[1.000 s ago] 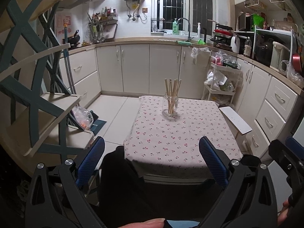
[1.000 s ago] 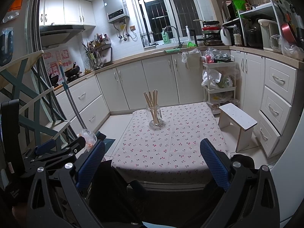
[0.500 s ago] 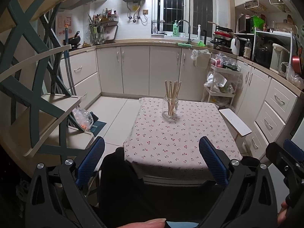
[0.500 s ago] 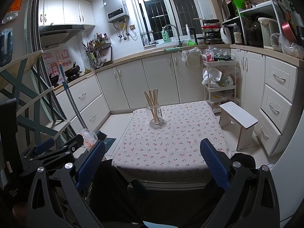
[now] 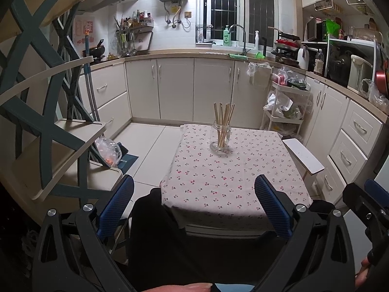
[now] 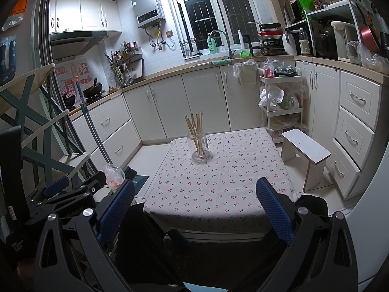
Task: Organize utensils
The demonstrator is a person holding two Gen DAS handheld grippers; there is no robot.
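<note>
A clear glass jar (image 5: 220, 138) (image 6: 199, 149) holding several wooden chopsticks (image 5: 223, 116) (image 6: 195, 125) stands upright near the far end of a small table with a cherry-print cloth (image 5: 233, 177) (image 6: 218, 185). My left gripper (image 5: 194, 209) is open and empty, held back from the table's near edge. My right gripper (image 6: 195, 211) is likewise open and empty, well short of the jar. In the right wrist view the left gripper (image 6: 73, 189) shows at the lower left; in the left wrist view the right gripper (image 5: 364, 206) shows at the lower right.
A white stool (image 5: 304, 155) (image 6: 306, 148) stands right of the table, and a white cart (image 6: 282, 104) with bags behind it. A wooden shelf with teal braces (image 5: 48, 133) is on the left. White cabinets (image 5: 175, 87) line the walls. A dark-clothed leg (image 5: 155, 231) lies below the grippers.
Both grippers have drawn back and tilted slightly, so the table and jar sit a little farther away and lower in view. Both jaws stay open.
</note>
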